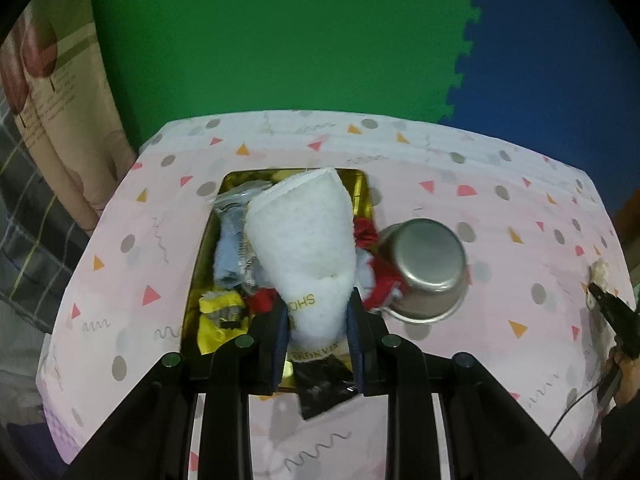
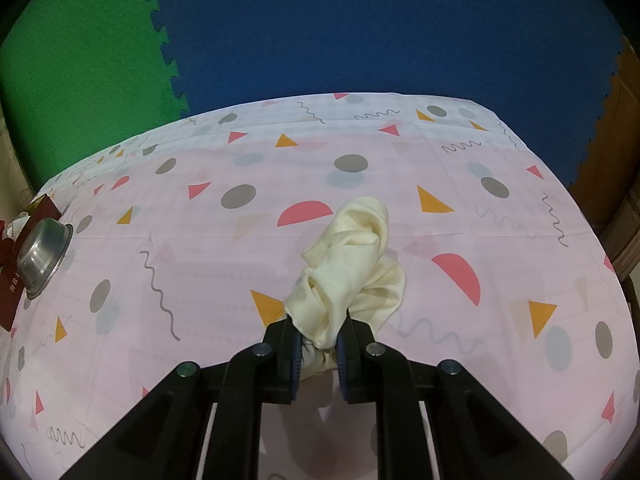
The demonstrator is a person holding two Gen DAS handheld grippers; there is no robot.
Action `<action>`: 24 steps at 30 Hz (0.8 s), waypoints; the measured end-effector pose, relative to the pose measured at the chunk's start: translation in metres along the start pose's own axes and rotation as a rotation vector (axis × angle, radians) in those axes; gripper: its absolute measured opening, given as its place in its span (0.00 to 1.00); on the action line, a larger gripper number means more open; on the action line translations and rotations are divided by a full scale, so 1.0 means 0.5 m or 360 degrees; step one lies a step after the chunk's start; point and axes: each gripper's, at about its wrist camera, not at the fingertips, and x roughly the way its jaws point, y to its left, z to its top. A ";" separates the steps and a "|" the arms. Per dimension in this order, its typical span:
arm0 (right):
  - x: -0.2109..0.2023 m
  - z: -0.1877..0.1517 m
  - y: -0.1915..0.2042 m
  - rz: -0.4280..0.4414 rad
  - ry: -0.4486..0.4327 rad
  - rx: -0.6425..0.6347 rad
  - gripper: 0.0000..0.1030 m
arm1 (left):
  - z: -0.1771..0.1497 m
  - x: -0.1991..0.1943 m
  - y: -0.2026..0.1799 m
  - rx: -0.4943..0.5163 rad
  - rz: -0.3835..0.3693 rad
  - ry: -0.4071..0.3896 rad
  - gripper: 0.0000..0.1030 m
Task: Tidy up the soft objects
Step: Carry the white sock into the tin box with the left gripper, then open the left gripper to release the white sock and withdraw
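Note:
My left gripper [image 1: 317, 322] is shut on a rolled white towel [image 1: 306, 242] with gold lettering, held over a gold tray [image 1: 362, 196] that holds several soft items: a blue-grey cloth [image 1: 229, 254], yellow [image 1: 218, 320] and red [image 1: 262, 300] pieces. My right gripper [image 2: 318, 346] is shut on a crumpled cream cloth [image 2: 352, 256], which hangs over the pink patterned tablecloth [image 2: 200, 264]. The right gripper also shows at the right edge of the left wrist view [image 1: 600, 296].
A steel bowl [image 1: 426, 268] lies tipped on red and white fabric [image 1: 374, 276] right of the tray; it also shows in the right wrist view [image 2: 42, 254]. A black packet [image 1: 324, 390] lies at the tray's near edge. Green and blue foam mats lie beyond the table.

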 end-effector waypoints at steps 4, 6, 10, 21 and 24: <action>0.000 0.000 0.000 0.0001 0.0000 0.0001 0.14 | 0.013 0.016 0.032 -0.0016 0.0071 -0.0016 0.23; -0.001 0.000 0.000 -0.0001 0.0000 -0.0001 0.14 | 0.015 0.029 0.051 -0.0038 0.0083 0.0012 0.23; 0.000 0.001 0.002 -0.0005 0.0000 -0.0004 0.14 | 0.003 0.057 0.076 -0.0046 0.0127 0.0062 0.23; -0.002 0.000 0.000 -0.0011 -0.0004 -0.0011 0.15 | -0.026 0.087 0.108 -0.0099 0.0056 0.0055 0.40; -0.006 0.000 0.010 -0.0039 -0.0017 -0.0043 0.12 | -0.034 0.083 0.113 -0.0108 0.0051 0.0032 0.58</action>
